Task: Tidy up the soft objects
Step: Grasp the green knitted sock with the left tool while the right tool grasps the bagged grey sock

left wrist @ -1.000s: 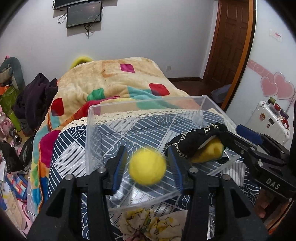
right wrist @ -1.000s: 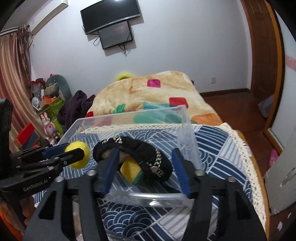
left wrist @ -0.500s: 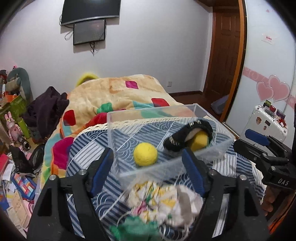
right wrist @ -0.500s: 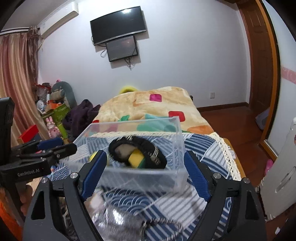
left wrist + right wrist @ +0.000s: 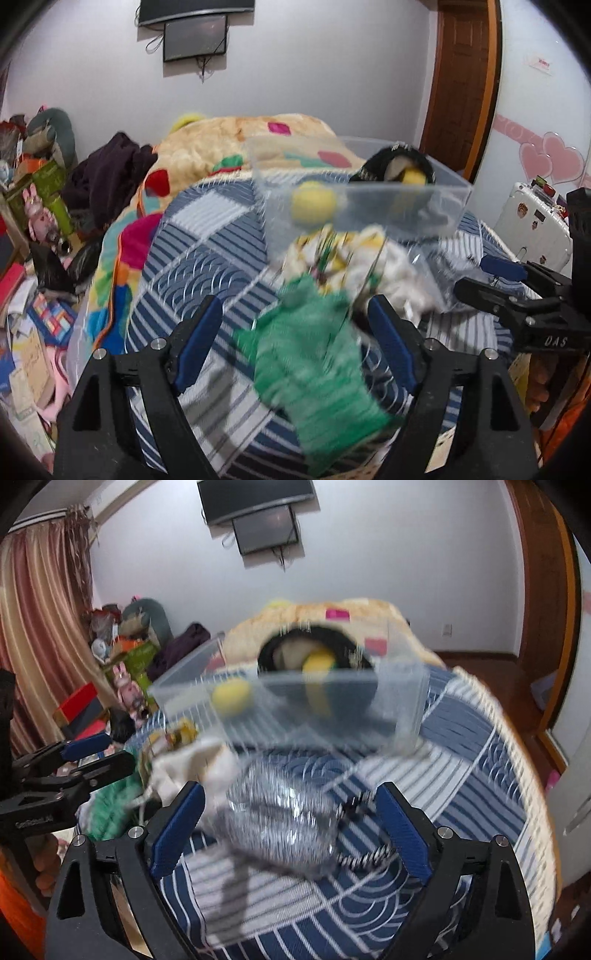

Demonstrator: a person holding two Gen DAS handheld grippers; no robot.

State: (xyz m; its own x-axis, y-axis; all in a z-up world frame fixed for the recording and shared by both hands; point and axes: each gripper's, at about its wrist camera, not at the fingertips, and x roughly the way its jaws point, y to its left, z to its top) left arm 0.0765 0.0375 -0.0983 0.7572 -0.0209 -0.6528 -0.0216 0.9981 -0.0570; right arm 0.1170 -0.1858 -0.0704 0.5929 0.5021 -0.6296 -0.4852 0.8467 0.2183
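Observation:
A clear plastic bin [image 5: 436,192] [image 5: 406,709] stands on the striped blue cloth and holds a yellow ball [image 5: 313,207] [image 5: 231,698] and a black slipper with a yellow toy [image 5: 399,170] [image 5: 314,657]. My left gripper [image 5: 295,339] is open and empty, above a green knitted piece [image 5: 314,369]. A yellow-and-white cloth bundle [image 5: 343,254] lies between it and the bin. My right gripper [image 5: 291,827] is open and empty over a grey shiny item in clear wrap [image 5: 280,819] with a black-and-white cord [image 5: 365,856]. The image is motion-blurred.
The striped cloth [image 5: 461,775] covers a rounded surface in front of a bed with a patchwork blanket [image 5: 236,140]. Clutter, toys and books lie on the floor at left [image 5: 33,258]. A white suitcase [image 5: 532,218] and a wooden door [image 5: 461,74] are at right.
Both grippers let go of the ball and the slipper into the bin, opened wide and pulled back toward me; loose soft items near the cloth's front edge came into view.

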